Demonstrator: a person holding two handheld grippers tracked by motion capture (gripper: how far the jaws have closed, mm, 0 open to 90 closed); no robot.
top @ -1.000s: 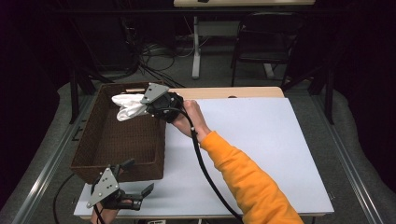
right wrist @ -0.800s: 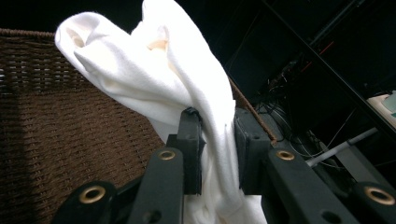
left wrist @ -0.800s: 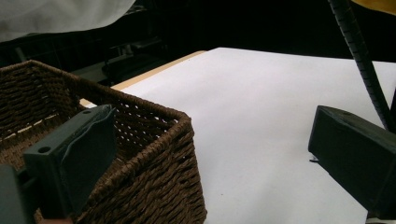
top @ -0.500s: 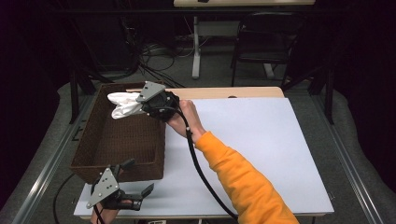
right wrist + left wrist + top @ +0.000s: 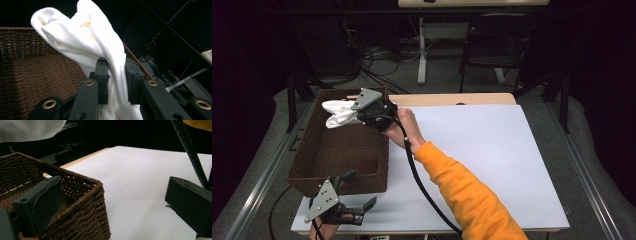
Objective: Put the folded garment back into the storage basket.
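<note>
A white cloth (image 5: pixel 339 113) is clamped between the fingers of the right gripper (image 5: pixel 357 112) and is held above the far end of a brown wicker basket (image 5: pixel 314 165), close to its far rim. In the right gripper view the cloth (image 5: pixel 85 42) is seen pinched tightly between the two black fingers (image 5: pixel 102 75), with a bunched fold rising above them and a tail hanging below; the woven wall of the basket (image 5: pixel 30 75) is seen behind and beneath it. The cloth is not resting on the basket floor. The right gripper is carried by a hand (image 5: pixel 404 130) in an orange sleeve (image 5: pixel 462 195), and a black cable (image 5: pixel 419 182) is trailed from it across the white worktop (image 5: pixel 492 160).

The left gripper (image 5: pixel 357 192) is held low at the near corner of the basket, just above the near edge of the worktop. Its fingers are spread wide with nothing between them; in the left gripper view one finger (image 5: pixel 40 205) is seen in front of the basket corner (image 5: pixel 85 202) and the other (image 5: pixel 190 205) over the bare worktop (image 5: pixel 135 182). An edge of the cloth (image 5: pixel 30 130) is visible at the top of that view.
</note>
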